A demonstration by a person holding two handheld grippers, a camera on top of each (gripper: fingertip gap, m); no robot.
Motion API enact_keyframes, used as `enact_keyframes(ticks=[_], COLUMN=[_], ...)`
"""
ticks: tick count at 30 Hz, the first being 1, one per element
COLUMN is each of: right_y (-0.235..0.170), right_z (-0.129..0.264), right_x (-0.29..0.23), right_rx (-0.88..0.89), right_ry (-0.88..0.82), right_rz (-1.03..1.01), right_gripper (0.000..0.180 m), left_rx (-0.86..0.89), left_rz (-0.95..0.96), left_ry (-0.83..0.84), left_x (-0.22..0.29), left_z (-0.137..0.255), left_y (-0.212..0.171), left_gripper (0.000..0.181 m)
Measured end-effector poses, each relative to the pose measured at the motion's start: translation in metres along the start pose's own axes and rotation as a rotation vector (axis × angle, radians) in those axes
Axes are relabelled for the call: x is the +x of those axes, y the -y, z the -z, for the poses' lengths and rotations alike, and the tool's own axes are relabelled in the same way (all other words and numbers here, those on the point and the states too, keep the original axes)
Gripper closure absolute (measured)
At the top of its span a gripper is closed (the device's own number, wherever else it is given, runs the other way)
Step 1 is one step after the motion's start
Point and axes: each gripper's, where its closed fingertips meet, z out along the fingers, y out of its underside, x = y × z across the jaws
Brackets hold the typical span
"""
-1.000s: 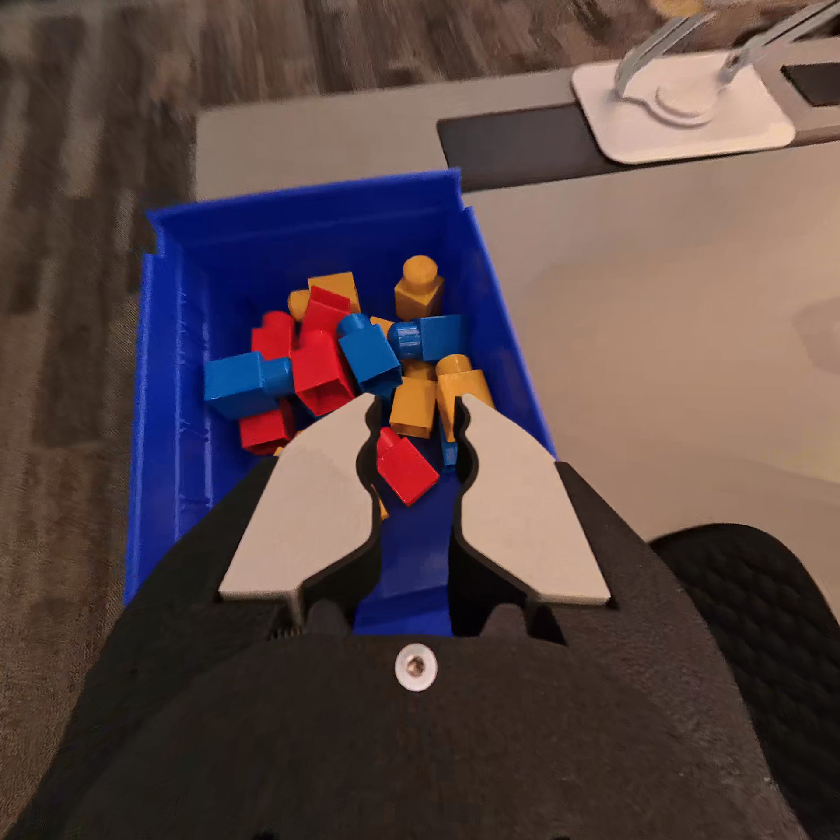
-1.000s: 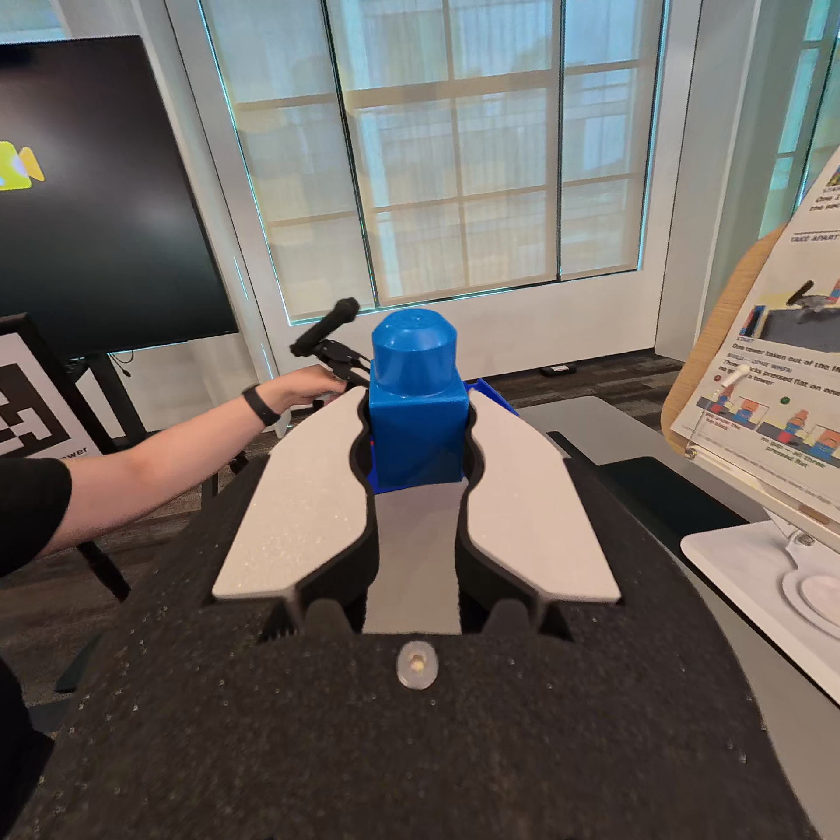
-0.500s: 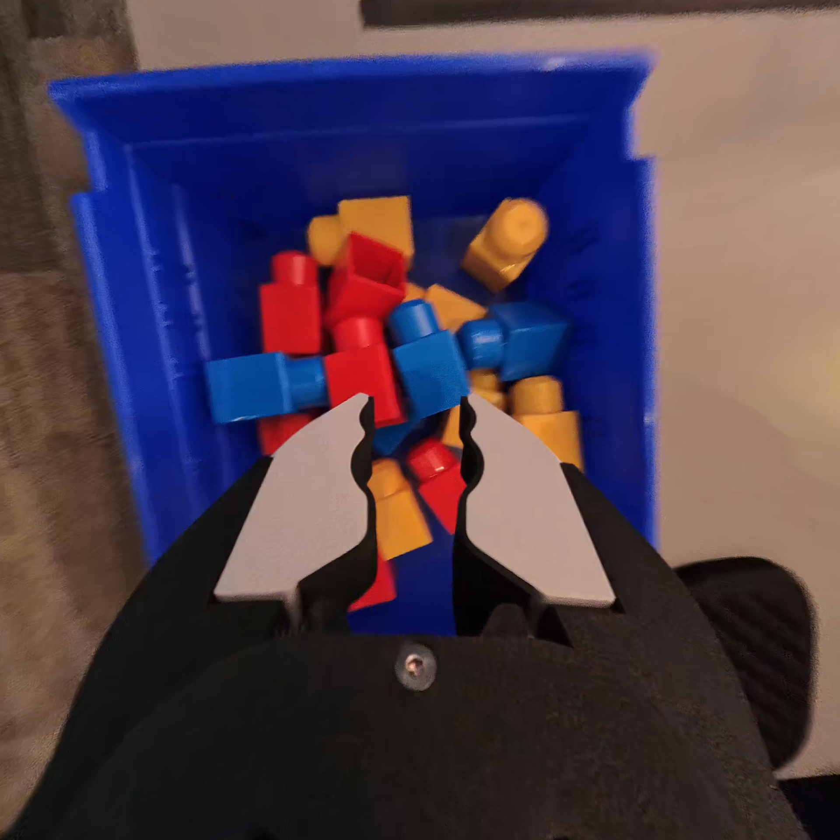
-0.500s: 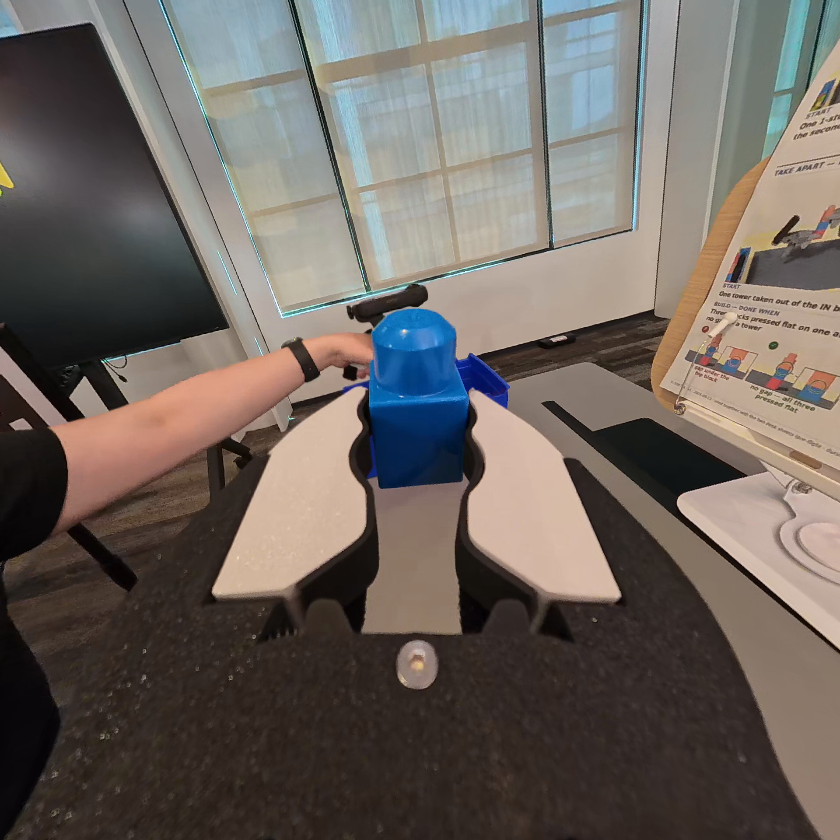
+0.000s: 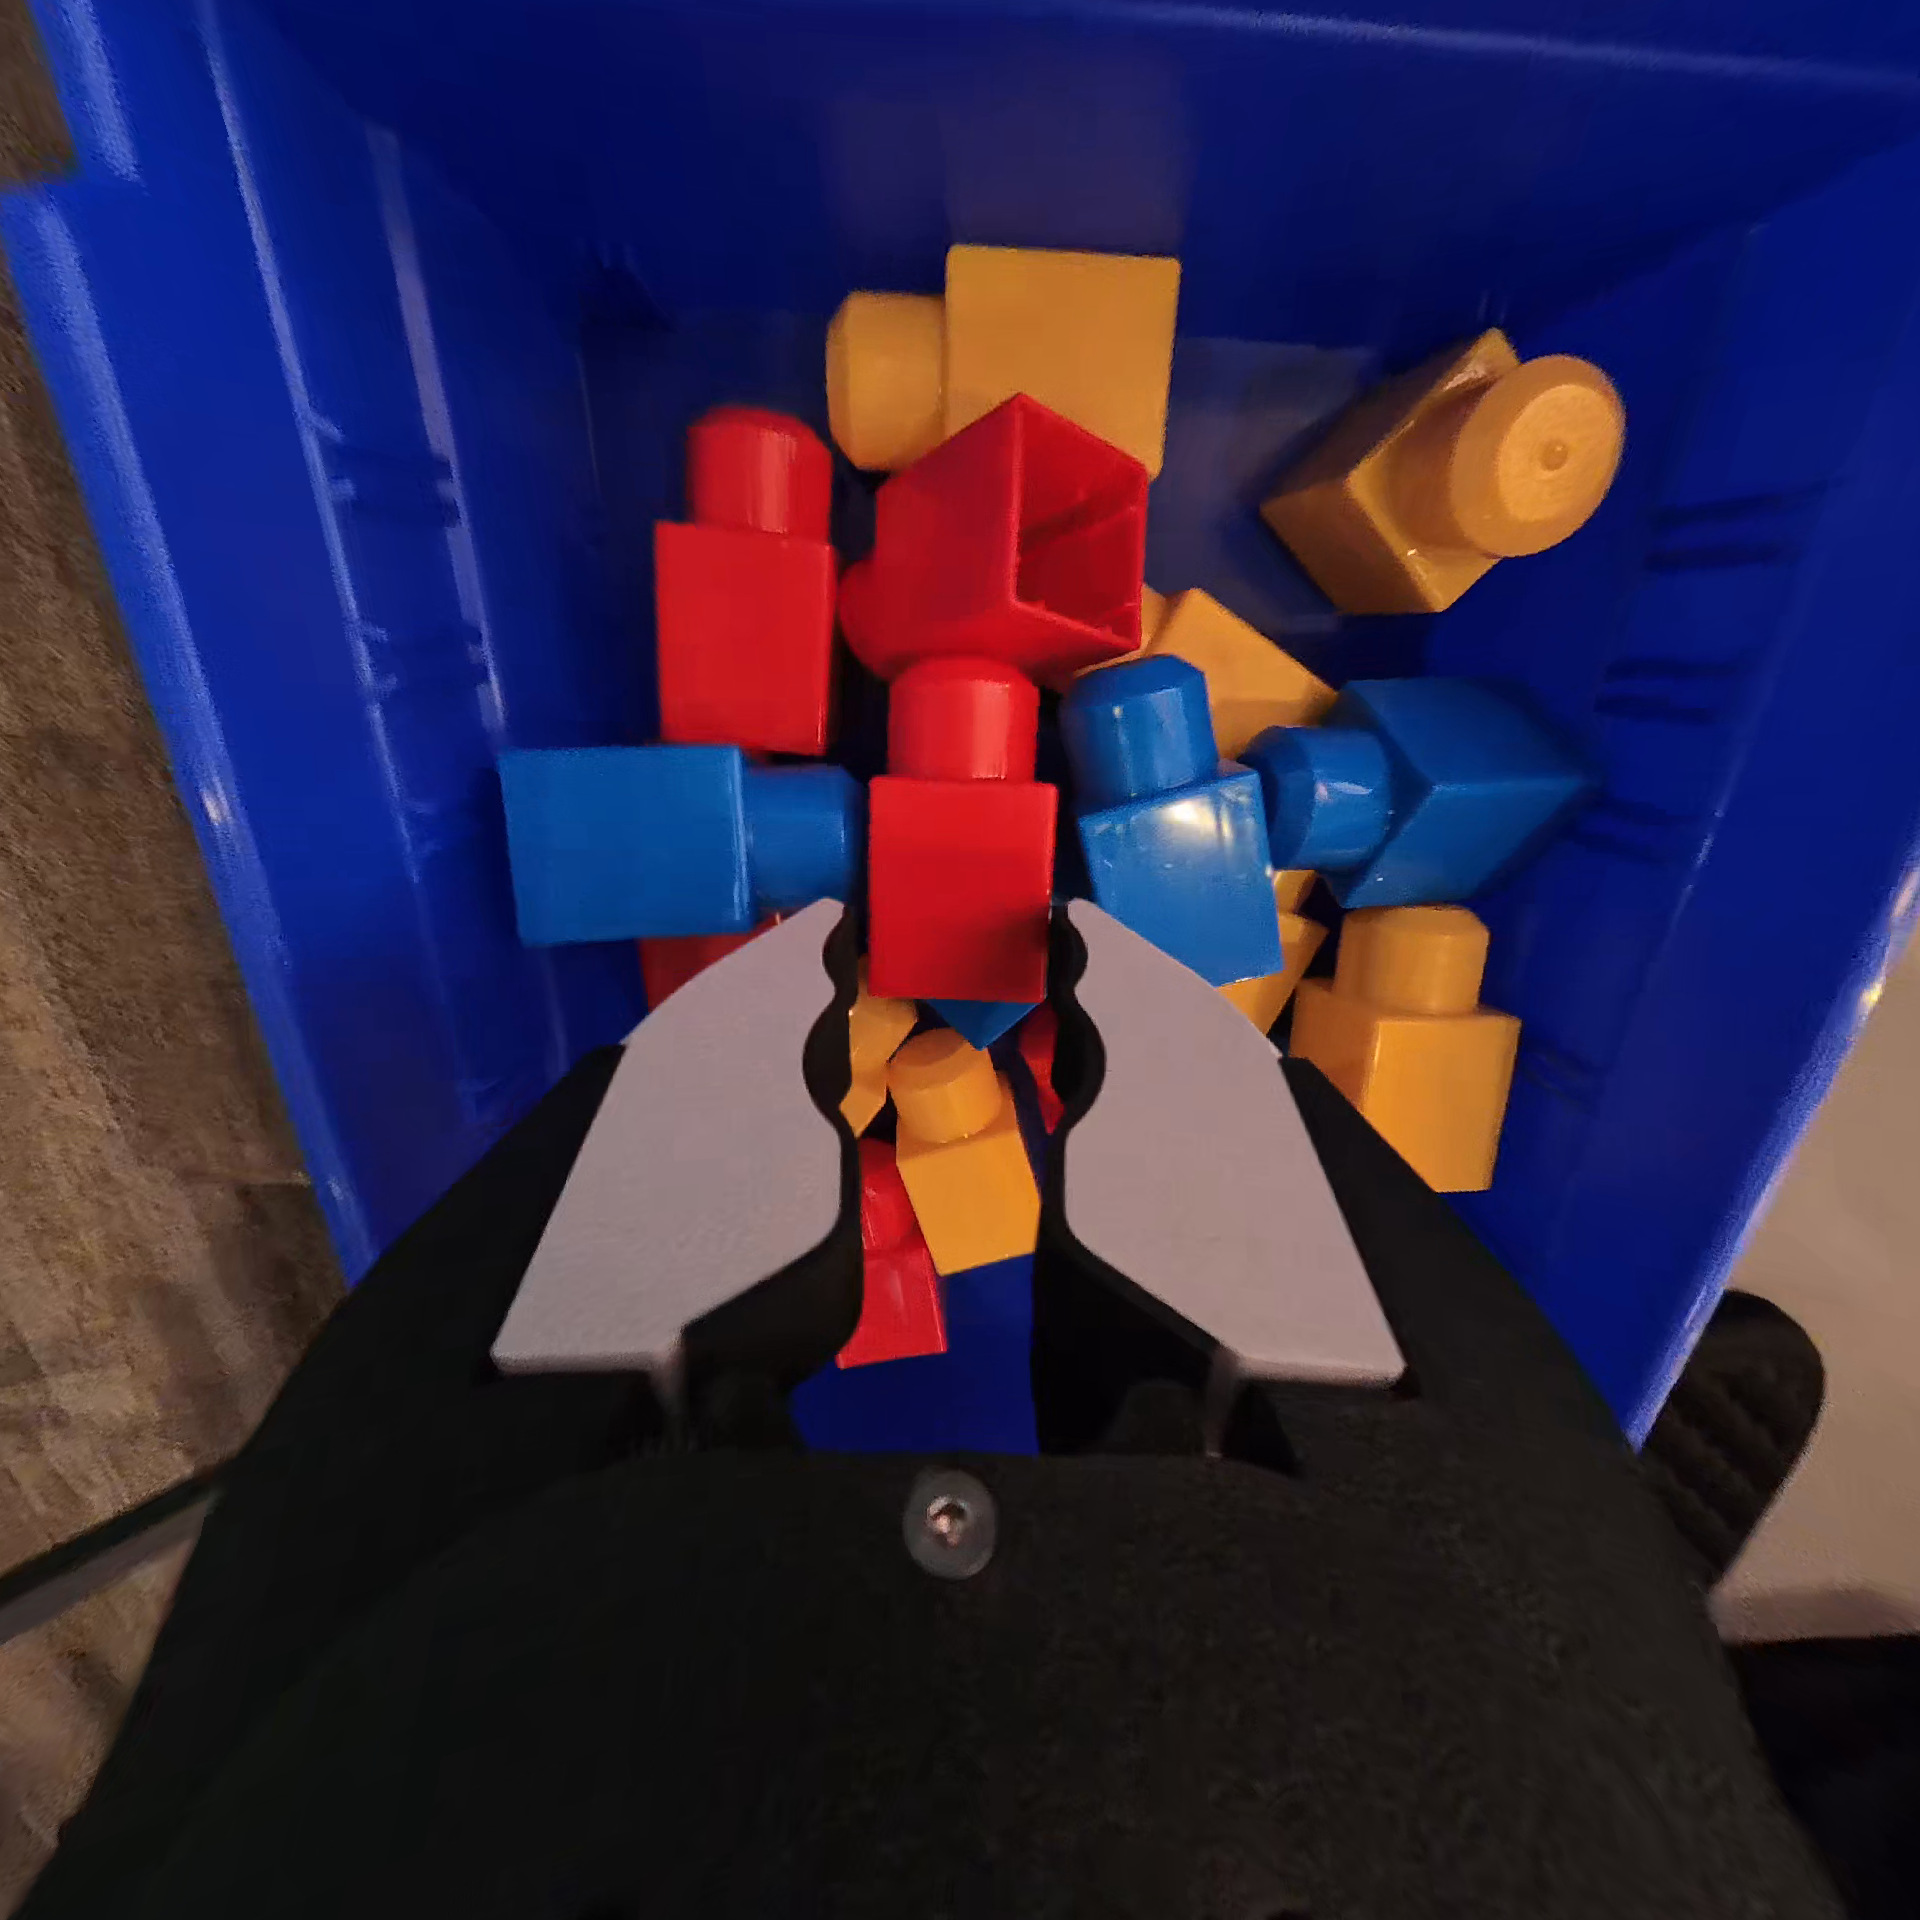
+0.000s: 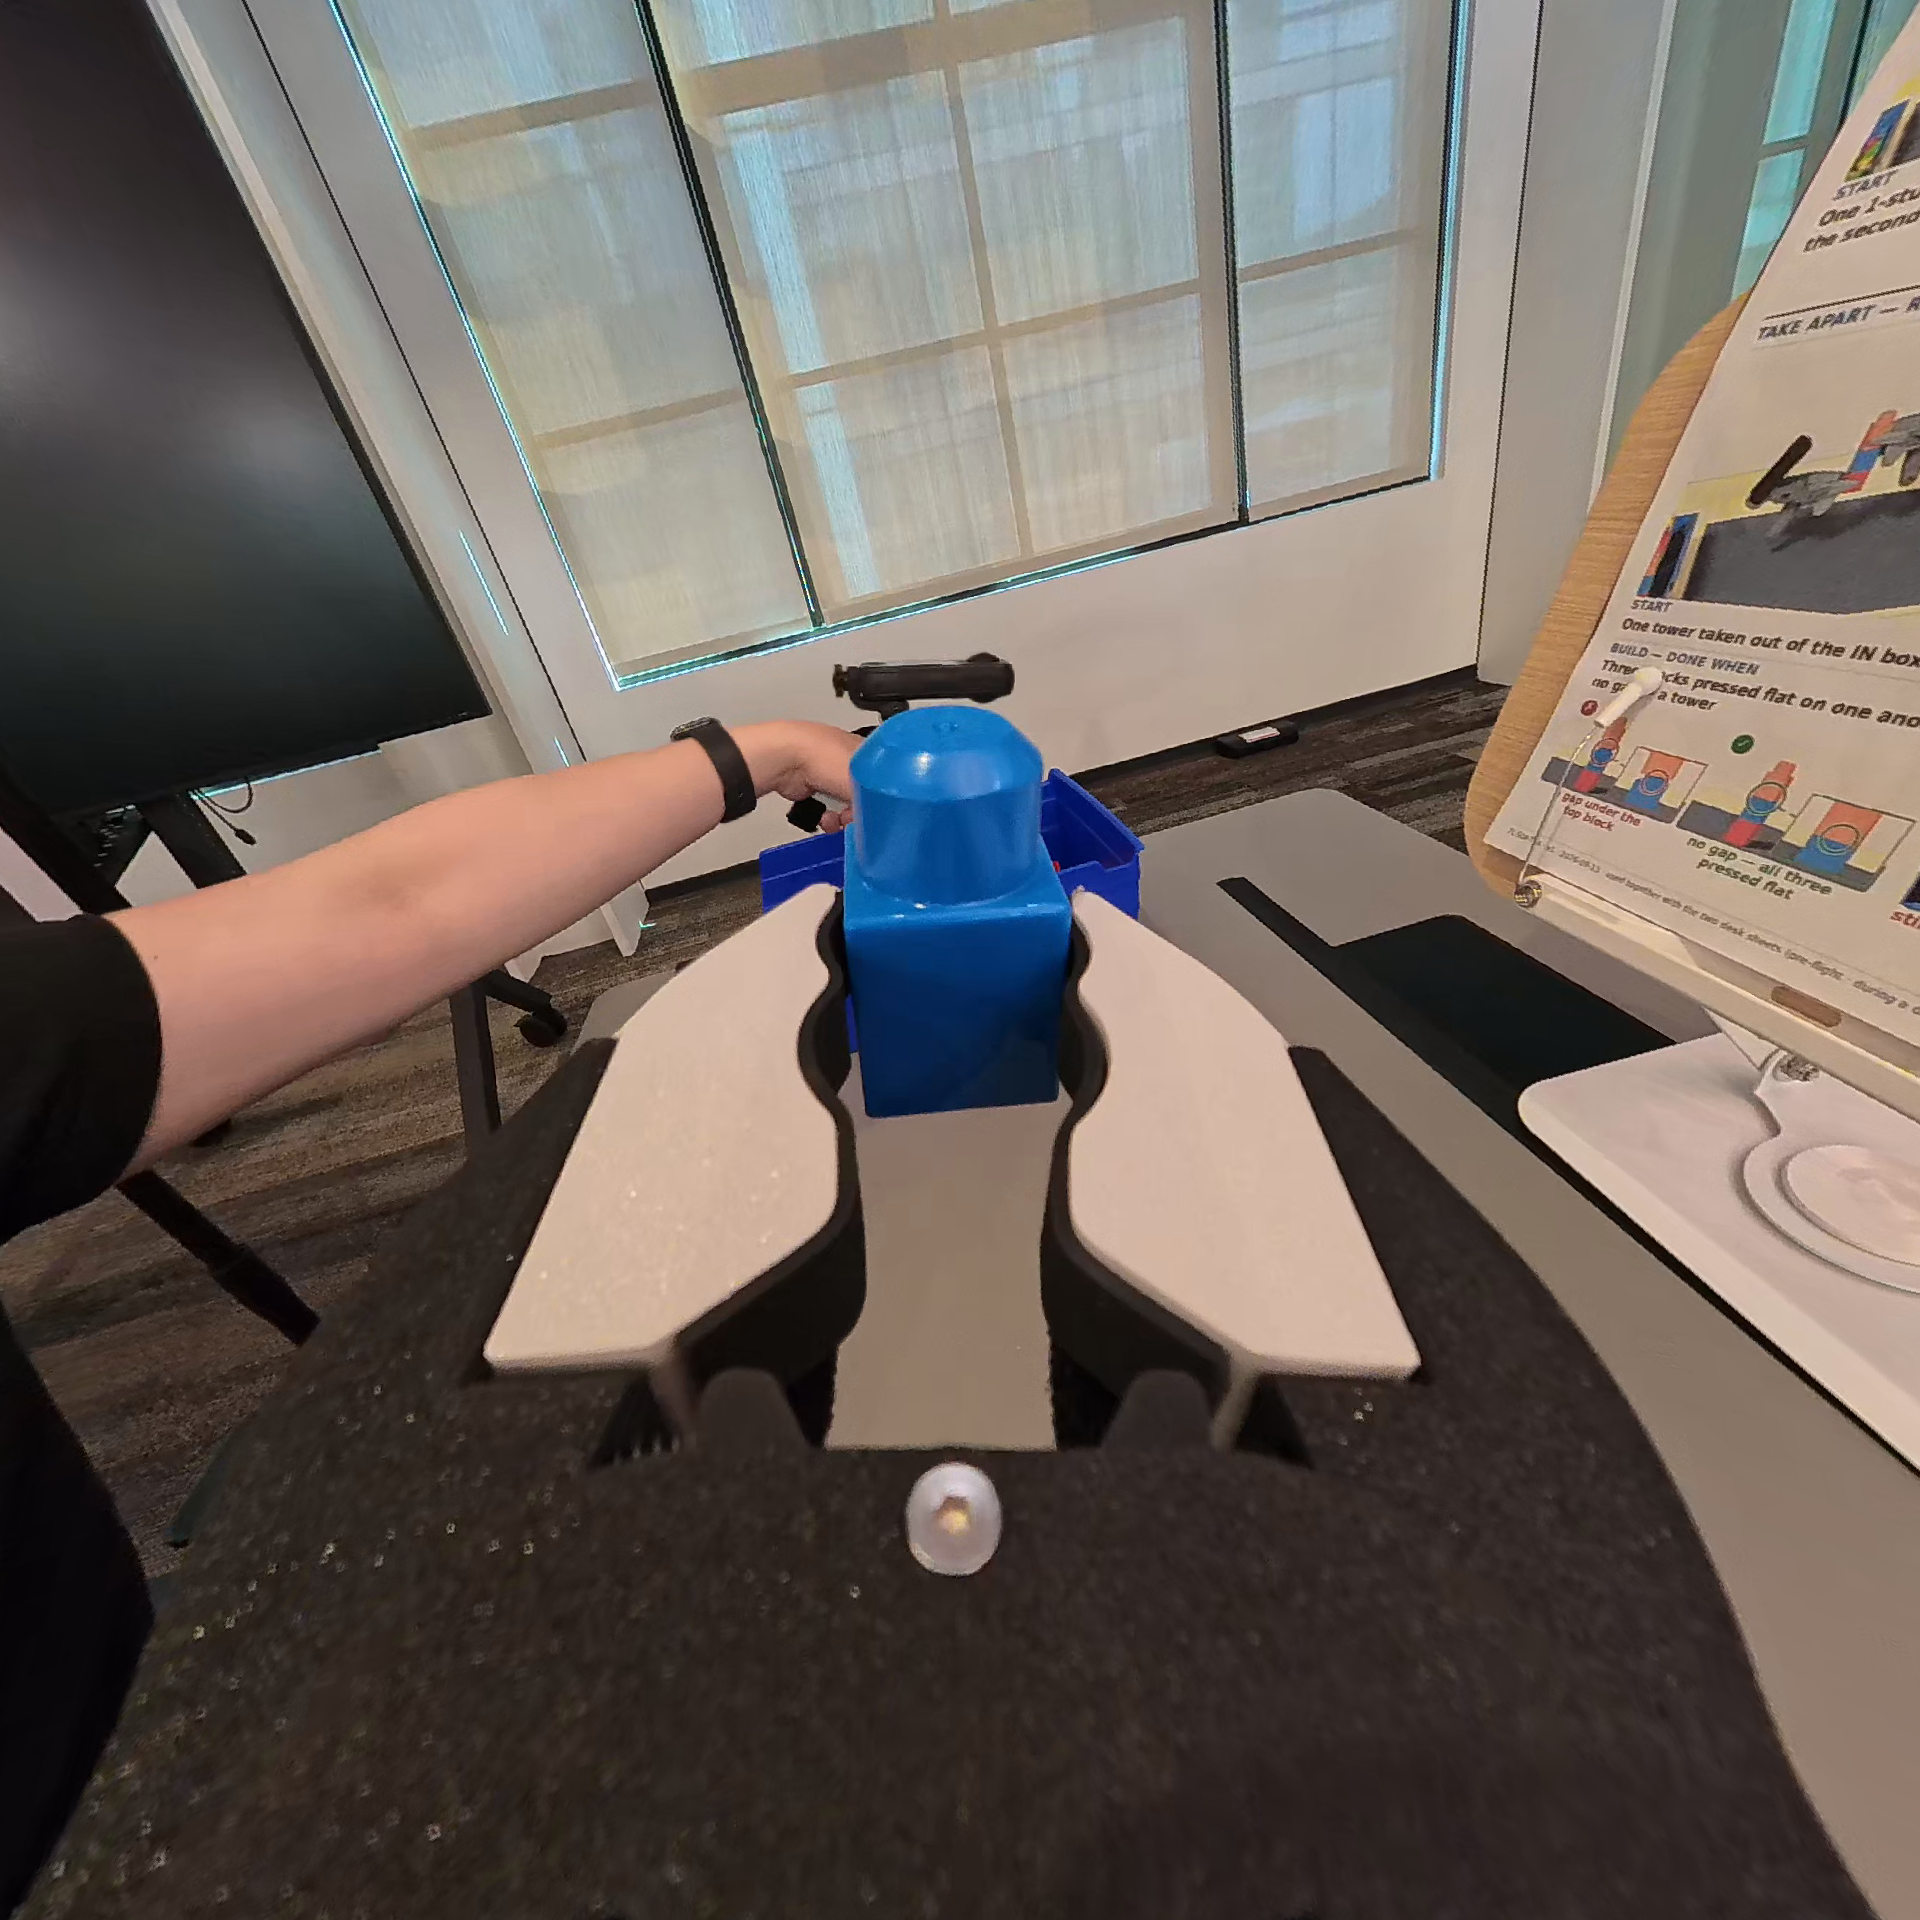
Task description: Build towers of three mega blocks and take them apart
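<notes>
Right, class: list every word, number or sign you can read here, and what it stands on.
Instruction sheet on the stand, right wrist view: printed headings, captions, small pictures; I will not quote its wording.
Blue block in the right gripper: no writing.
Loose blocks and blue bin, left wrist view: none visible.

Windows [image 6: 935,312]: tall, gridded, daylit, white frames
Floor [image 6: 1382,748]: dark striped carpet
Screen [image 6: 156,468]: large, dark, left
Surface [image 6: 1299,862]: grey
</notes>
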Motion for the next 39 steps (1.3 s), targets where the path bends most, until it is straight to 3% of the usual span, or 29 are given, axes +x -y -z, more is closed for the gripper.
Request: enact_keyframes(ticks=[4,13,19,27,31,34,39], right_y=[-0.002,-0.011,-0.017,-0.022,-0.028,-0.039,-0.054], right_z=[-0.001,-0.006,-0.010,-0.013,-0.021,-0.031,-0.054], right_x=[0.002,0.006,0.005,0.008,0.010,0.009,-0.009], right_rx=[-0.010,-0.043,-0.072,-0.081,-0.093,-0.115,-0.121], right_ry=[-0.008,-0.015,-0.015,-0.013,0.000,0.026,0.154], right_rz=[0.000,-0.005,0.000,-0.013,-0.025,-0.042,-0.105], right_gripper=[0.144,0.144,0.144,0.144,0.144,0.144,0.143], left_rx=[-0.116,-0.094,-0.093,0.160,0.475,0.724,0.999], left_rz=[0.023,-0.082,-0.054,-0.098,-0.132,-0.183,-0.304], left_ry=[-0.014,0.038,-0.005,-0.102,-0.381,-0.706,-1.095], left_x=[-0.004,-0.006,-0.006,0.005,0.053,0.115,0.228], left_z=[-0.012,-0.019,-0.017,0.034,0.090,0.140,0.205], left_y=[-0.011,0.001,-0.004,0.004,0.023,0.029,0.018], left_gripper=[0.142,0.144,0.144,0.144,0.144,0.144,0.145])
